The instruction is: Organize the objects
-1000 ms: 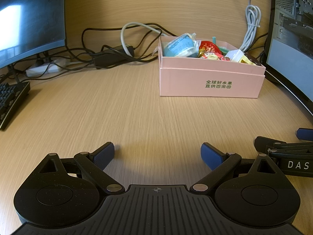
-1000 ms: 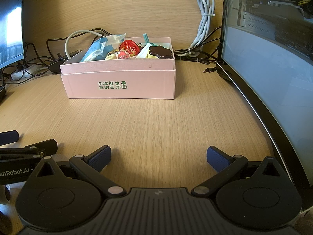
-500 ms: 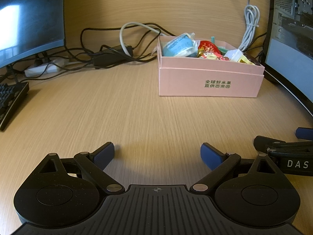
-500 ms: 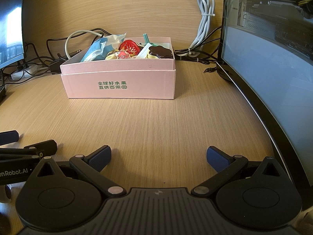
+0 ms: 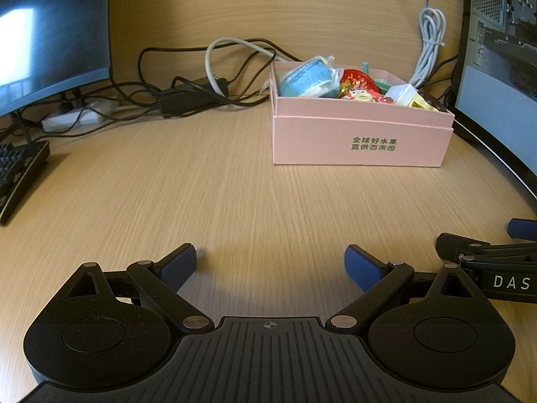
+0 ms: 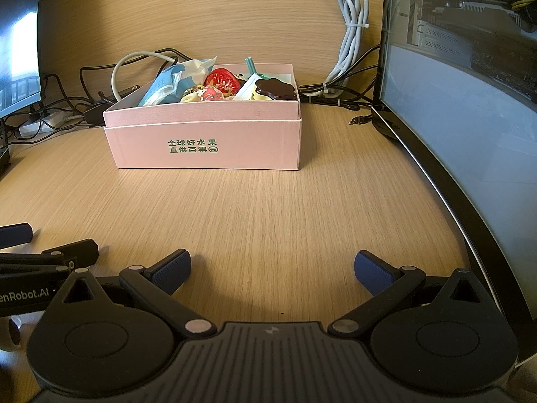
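A pink cardboard box (image 5: 359,141) (image 6: 204,141) with green print stands on the wooden desk. Small items fill it: a blue packet (image 5: 305,79) (image 6: 161,89), a red wrapped item (image 5: 357,82) (image 6: 223,80) and a dark flower-shaped lid (image 6: 277,89). My left gripper (image 5: 270,263) is open, low over the desk, well short of the box and to its left, with nothing between its blue pads. My right gripper (image 6: 272,268) is also open and empty, in front of the box. Each gripper shows at the edge of the other's view.
A dark curved monitor (image 6: 470,107) runs along the right side. Another monitor (image 5: 50,30) and a keyboard (image 5: 16,178) sit at the left. Tangled black cables and a power strip (image 5: 77,117) lie behind the box; a bundled white cable (image 6: 349,37) hangs on the back wall.
The left wrist view has shifted slightly, so the box sits a little higher and further left in it. The right gripper has barely moved. Both grippers stay open.
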A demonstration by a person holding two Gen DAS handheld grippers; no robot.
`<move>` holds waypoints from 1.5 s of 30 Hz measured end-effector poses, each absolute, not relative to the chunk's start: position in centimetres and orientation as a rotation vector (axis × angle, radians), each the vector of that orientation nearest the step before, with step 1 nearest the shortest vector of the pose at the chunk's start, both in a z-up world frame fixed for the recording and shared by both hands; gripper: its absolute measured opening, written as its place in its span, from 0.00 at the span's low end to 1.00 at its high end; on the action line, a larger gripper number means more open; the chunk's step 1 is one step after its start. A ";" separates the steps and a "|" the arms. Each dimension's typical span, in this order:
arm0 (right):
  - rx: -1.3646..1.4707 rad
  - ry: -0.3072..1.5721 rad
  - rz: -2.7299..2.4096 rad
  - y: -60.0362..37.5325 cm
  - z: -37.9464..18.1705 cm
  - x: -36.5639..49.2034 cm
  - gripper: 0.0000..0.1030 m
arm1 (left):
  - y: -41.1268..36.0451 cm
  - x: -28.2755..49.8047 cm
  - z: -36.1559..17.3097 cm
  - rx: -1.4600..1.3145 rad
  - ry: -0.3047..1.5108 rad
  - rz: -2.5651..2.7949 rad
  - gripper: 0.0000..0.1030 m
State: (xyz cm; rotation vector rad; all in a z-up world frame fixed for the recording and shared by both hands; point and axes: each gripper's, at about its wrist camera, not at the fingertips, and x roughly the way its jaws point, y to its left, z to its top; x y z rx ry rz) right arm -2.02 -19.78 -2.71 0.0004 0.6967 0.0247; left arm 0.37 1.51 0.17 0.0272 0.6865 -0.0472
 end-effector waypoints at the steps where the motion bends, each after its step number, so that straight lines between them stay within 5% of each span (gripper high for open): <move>1: 0.000 0.697 0.025 -19.8 -2.7 -2.0 1.00 | 1.5 0.4 0.1 0.028 0.687 -0.047 0.96; 45: 0.000 0.697 0.025 -19.8 -2.7 -2.0 1.00 | 1.5 0.4 0.2 0.023 0.685 -0.047 0.95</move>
